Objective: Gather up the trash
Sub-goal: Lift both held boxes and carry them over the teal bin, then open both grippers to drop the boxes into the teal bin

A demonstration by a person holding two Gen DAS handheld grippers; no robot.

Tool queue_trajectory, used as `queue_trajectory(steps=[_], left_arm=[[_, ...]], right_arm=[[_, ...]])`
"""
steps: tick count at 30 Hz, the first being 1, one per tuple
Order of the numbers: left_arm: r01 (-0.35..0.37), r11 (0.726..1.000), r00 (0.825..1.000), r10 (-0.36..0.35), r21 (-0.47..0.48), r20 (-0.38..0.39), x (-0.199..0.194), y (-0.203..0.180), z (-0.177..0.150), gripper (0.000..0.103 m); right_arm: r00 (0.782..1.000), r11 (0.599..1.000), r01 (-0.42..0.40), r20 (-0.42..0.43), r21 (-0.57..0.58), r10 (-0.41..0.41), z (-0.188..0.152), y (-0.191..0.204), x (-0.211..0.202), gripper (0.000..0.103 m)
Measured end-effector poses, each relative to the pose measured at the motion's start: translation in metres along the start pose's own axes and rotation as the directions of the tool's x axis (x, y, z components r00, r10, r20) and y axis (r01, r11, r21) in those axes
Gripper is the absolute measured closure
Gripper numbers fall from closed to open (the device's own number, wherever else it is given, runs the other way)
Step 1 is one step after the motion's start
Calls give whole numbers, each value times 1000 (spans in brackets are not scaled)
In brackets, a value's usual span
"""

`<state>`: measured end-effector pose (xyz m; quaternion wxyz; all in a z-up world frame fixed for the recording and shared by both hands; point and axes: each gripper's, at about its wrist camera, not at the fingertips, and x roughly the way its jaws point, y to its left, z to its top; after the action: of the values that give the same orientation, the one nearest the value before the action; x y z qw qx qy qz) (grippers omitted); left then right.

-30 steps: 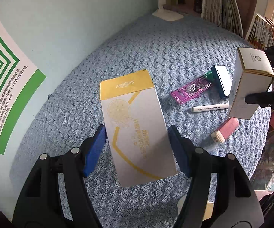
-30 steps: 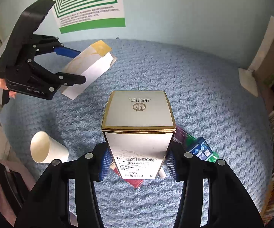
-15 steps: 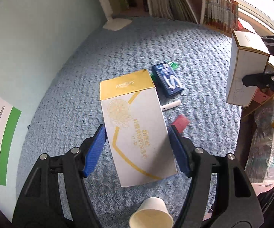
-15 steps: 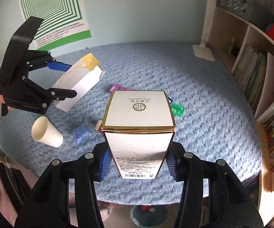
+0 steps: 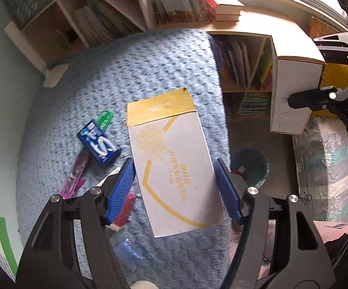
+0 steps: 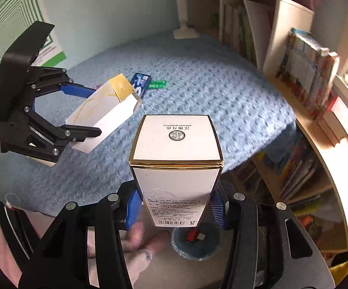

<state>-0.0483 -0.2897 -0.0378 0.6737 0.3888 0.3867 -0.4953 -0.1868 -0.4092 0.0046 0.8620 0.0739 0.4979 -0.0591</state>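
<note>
Clearly "Safeguard" on soap box (image 5: 171,159)

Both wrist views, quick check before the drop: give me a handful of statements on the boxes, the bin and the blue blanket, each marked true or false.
1. The left gripper is shut on the yellow-topped soap box. True.
2. The right gripper is open with nothing in it. False: it is shut on the gold-edged white box.
3. A blue gum pack lies on the blue blanket. True.
4. The teal bin sits on the blanket. False: it stands on the floor beside it, below the white box.
5. The bin looks empty. False: a red item shows inside.
</note>
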Motion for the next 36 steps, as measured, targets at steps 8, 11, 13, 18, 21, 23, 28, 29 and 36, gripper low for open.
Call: queue_trajectory(steps=[8,11,13,18,21,23,28,29,36], left_arm=[[113,981,994,-109,160,-31,23,-79,23,39],[146,968,989,-137,205,-57,35,-105,27,39],[165,960,985,-151,227,-79,44,-118,29,39],[202,939,976,-170,277,-138,64,-147,28,39],[227,931,968,-183,287,-172,78,-158,27,39],[224,928,966,-171,297,-194,89,-164,25,39],[245,915,953,-166,320,-254,118,-181,20,39],[249,913,950,-165,323,-266,124,-184,18,39],[287,900,927,-175,329,-331,158,-206,11,39]], right_arm=[[998,983,64,-30,173,-59,-63,-40,-16,54],[997,968,76,-41,238,-68,-87,-52,-16,54],[996,957,82,-47,278,-72,-104,-58,-17,54],[996,928,82,-59,364,-65,-137,-70,-9,53],[996,911,79,-69,404,-56,-154,-76,-1,53],[996,899,79,-75,431,-51,-164,-81,4,53],[995,867,72,-91,493,-31,-186,-91,20,53],[995,863,71,-96,501,-26,-190,-92,24,53],[992,837,60,-124,544,10,-212,-96,50,53]])
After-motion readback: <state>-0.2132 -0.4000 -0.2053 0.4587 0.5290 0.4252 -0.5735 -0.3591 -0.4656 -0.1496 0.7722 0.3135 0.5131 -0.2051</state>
